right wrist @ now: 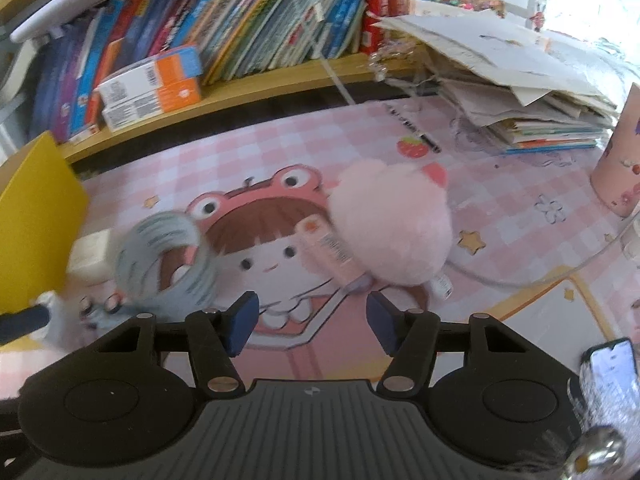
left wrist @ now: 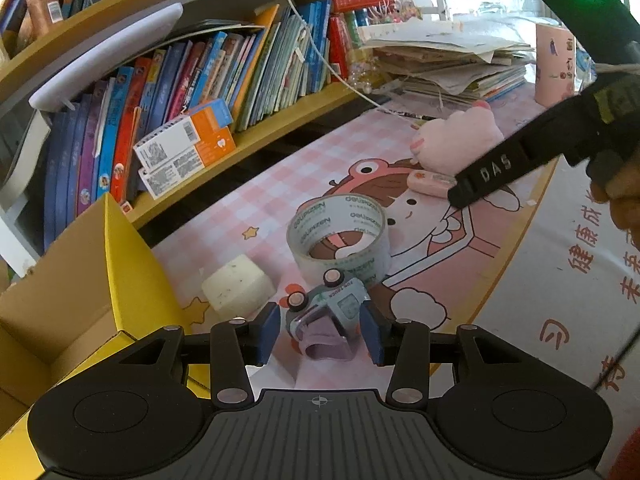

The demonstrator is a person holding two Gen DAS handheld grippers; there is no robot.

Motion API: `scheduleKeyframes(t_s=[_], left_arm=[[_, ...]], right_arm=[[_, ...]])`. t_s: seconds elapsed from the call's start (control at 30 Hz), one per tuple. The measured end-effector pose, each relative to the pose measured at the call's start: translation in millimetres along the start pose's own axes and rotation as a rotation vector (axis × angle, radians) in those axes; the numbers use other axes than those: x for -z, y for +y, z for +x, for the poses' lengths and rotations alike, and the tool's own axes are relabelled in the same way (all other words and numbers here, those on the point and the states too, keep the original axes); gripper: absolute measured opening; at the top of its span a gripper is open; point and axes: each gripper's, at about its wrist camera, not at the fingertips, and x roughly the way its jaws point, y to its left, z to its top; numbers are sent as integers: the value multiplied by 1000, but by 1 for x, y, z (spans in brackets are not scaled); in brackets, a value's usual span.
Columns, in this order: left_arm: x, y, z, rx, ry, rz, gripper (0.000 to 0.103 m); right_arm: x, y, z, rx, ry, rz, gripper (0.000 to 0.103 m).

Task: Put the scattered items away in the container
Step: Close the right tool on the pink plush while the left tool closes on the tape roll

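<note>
Straddling toy truck [left wrist: 326, 312]: L gripper [left wrist: 320, 330], jaws apart.

A pink checked mat [right wrist: 500, 184] printed with a cartoon child in a frog hood covers the table, with a strawberry [right wrist: 411, 147] and small yellow stars in its pattern. Along the back, a wooden shelf [left wrist: 280, 128] holds a leaning row of children's books [left wrist: 192, 80], with two orange-and-white cartons [left wrist: 188, 148] stacked at their foot. A white cord [left wrist: 316, 48] hangs down before the spines. Farther right, a ragged pile of papers and booklets [right wrist: 520, 92] sits on the mat beside a pink printed cup [right wrist: 620, 168]. A phone [right wrist: 612, 372] with a lit screen shows at the lower right edge.
</note>
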Motion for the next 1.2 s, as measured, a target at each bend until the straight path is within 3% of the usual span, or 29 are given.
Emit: scheduleKeyframes(t_s=[0.23,0.57,0.83,1.2], left_arm=[[-2,-2,2,10,-8,14,44],[-10,-6,12,26,-24,57,44],[-20,-14,21,40,-44,116,44],[-32,-20,40,50,-45,177,44]], right_arm=[[-13,-13,9,62,-31,0,59],[-24,-24,22,126,-43,4,71],[-31,-35,32,161,-46,17,73],[-33,-32,43,130,-26,33,73]])
